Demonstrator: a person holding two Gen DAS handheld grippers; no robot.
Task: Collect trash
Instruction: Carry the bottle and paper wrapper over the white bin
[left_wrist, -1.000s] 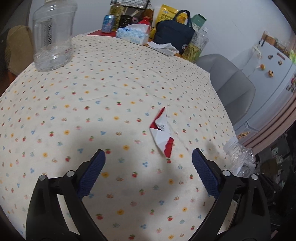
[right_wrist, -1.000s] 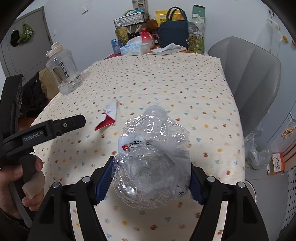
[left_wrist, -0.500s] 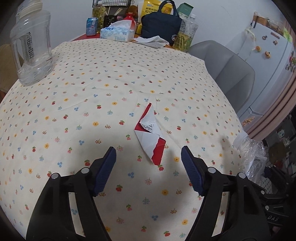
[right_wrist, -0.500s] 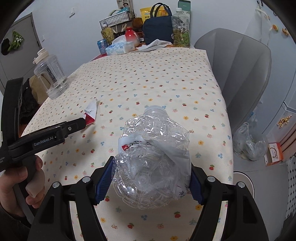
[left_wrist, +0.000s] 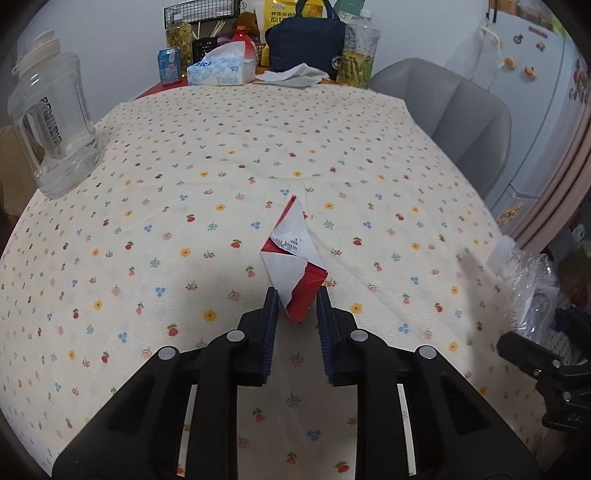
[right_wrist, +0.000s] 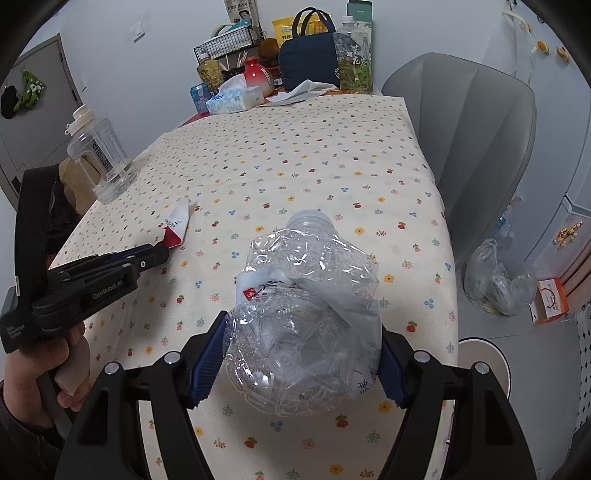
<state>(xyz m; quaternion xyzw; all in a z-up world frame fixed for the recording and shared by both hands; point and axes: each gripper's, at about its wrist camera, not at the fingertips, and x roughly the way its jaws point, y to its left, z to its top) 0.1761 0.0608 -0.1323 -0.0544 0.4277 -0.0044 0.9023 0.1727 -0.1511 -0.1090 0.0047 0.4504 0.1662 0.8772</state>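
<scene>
right tool (right_wrist: 301, 363) grips crushed bottle (right_wrist: 306, 314) above bench (left_wrist: 332, 129); left tool (left_wrist: 294, 306) narrowed about near end of wrapper (left_wrist: 293, 254) lying on bench, contact unclear, neither piece binned yet.

Torn red & white paper wrapper (left_wrist: 294, 258): folded flat, crumpled, lying on the floral tablecloth (left_wrist: 221, 155) approx mid-table, pointed white end toward the far side, red end nearest the cam.

Crushed clear plastic bottle (right_wrist: 303, 325): no cap, white label w/ red mark, neck pointing away, held above the tablecloth's near right part, not touching it.
</scene>
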